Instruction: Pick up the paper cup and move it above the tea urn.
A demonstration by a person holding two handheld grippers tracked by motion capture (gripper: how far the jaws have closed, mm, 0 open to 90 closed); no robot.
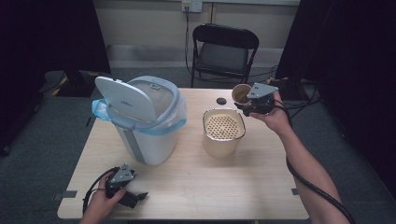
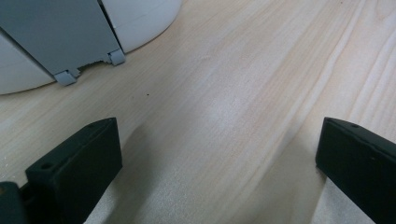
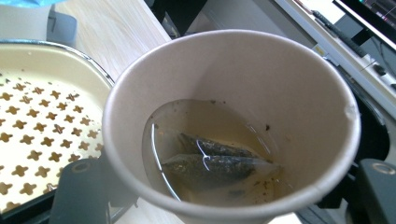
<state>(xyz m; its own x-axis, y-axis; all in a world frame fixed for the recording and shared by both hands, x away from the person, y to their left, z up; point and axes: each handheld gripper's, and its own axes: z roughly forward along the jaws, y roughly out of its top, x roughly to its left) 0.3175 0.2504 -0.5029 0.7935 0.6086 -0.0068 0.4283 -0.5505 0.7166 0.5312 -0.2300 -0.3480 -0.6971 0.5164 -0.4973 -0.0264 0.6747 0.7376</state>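
A brown paper cup (image 1: 241, 93) is held over the far right of the table, just beyond a cream strainer basin (image 1: 223, 126). My right gripper (image 1: 243, 104) is shut on the cup, one jaw on each side of its wall. In the right gripper view the cup (image 3: 261, 70) holds pale tea with a tea bag (image 3: 215, 163) lying in it, and the perforated basin top (image 3: 37, 116) is at the left. My left gripper (image 1: 136, 198) rests on the table near the front left edge. Its jaws stand wide apart over bare wood (image 2: 219, 163).
A white bin (image 1: 149, 135) with a blue liner and raised lid (image 1: 125, 98) stands left of centre; its base (image 2: 56, 37) is just ahead of the left gripper. A small dark disc (image 1: 221, 101) lies behind the basin. A black folding chair (image 1: 224, 46) stands beyond the table.
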